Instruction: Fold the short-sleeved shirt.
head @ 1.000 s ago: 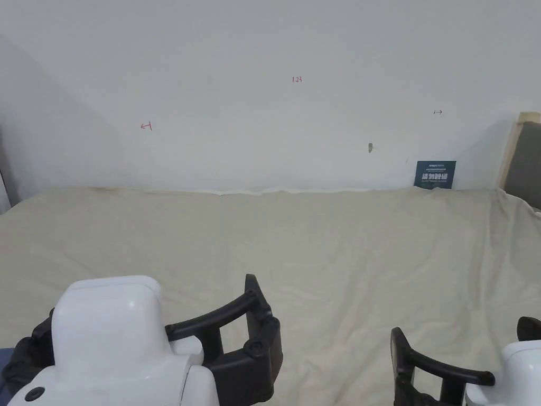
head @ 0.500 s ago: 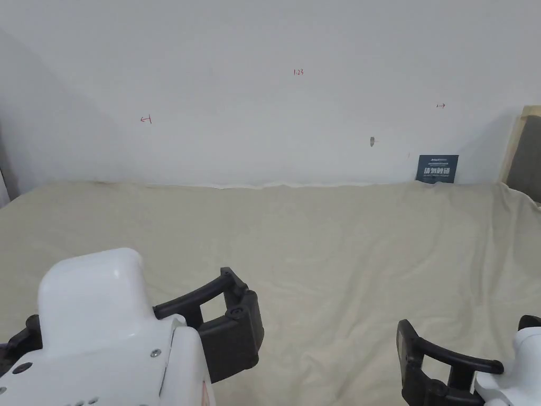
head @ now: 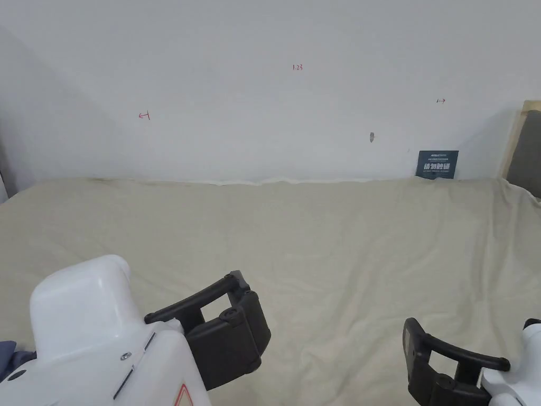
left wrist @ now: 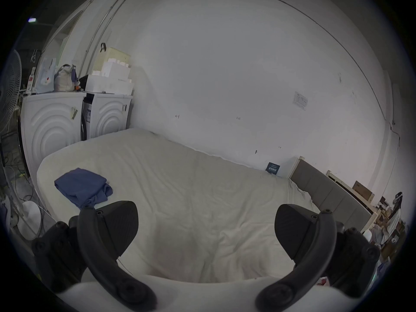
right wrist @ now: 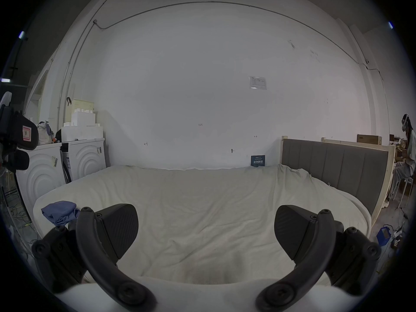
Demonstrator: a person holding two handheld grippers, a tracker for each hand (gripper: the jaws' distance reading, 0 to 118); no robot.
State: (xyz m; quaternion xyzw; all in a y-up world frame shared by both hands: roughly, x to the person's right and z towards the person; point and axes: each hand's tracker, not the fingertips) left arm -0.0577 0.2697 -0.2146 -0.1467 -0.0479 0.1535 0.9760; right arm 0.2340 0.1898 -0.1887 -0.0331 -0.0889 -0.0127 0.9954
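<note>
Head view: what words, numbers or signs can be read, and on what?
"1.23", as far as it can be read: small red digits on the wall.
Red arrow mark and another, on the wall: no words.
Blue sign at the wall's foot: white writing, too blurred to read.

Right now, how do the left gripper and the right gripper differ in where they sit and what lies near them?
The left gripper is nearer the blue shirt, which lies crumpled by the bed's left edge; the right gripper is farther from it, toward the grey headboard. In the head view the left gripper sits higher in frame than the right. Both have jaws spread wide, hold nothing, and hang over the bed.
</note>
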